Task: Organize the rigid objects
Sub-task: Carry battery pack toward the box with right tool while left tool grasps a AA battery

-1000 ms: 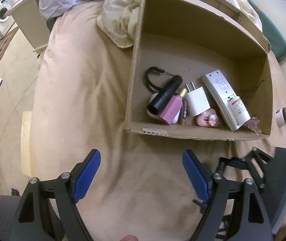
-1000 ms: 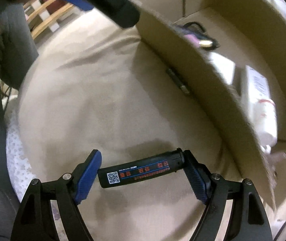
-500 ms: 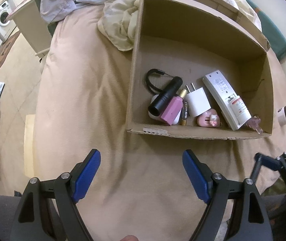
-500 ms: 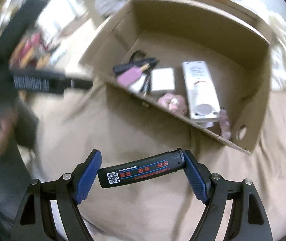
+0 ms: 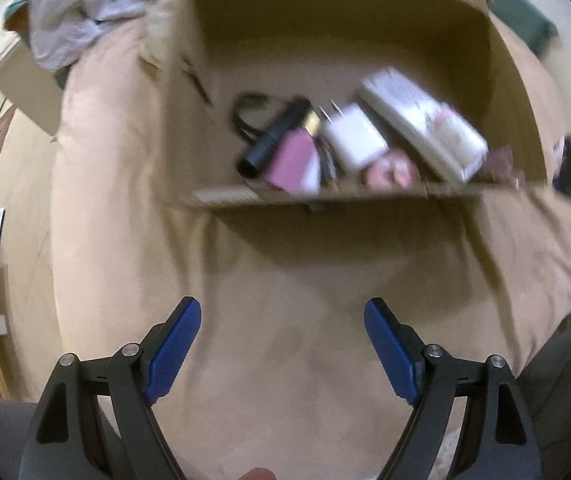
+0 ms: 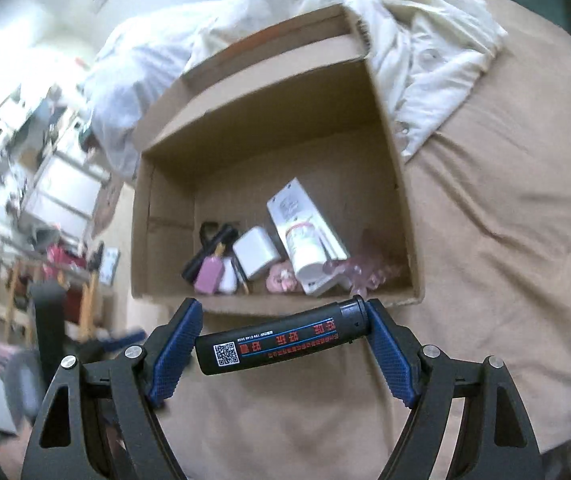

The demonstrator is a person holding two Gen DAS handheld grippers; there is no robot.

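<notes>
Step in hand: carrying a loose item to the box. Right gripper (image 6: 283,338) clamped endwise on a black lighter (image 6: 281,342), pads pressing on both ends, label and square code facing the camera. Lighter held clear of the tan bedspread (image 6: 485,280), just short of the near wall of the cardboard box (image 6: 277,304) and not yet over its opening.

Left gripper (image 5: 281,344) spread wide with nothing between the jaws, hovering over bare bedspread on the near side of the box.

Box contents, all gathered against the near wall: black flashlight (image 6: 209,254) with a cord loop at the left, pink bottle (image 6: 209,274) beside it, white plug (image 6: 255,258) in the middle, white remote (image 6: 301,224) lying at a slant with a white tube (image 6: 307,254) on top of it, small pink trinkets toward the right. Left wrist view badly smeared, so the smallest pieces possibly misread. Far half of the box floor bare.

Rumpled cream and white bedding (image 6: 417,52) heaped against the far side of the box.

Next move, as judged: lift over the near wall, then lower into the box, most sensibly onto the bare floor beyond the pile, rather than on top of the slanted remote and tube. Release only once the lighter is low enough not to bounce or roll. Endwise grip leaves little margin; a knock against the cardboard rim likely to twist it loose. Left gripper best kept out of the path.
</notes>
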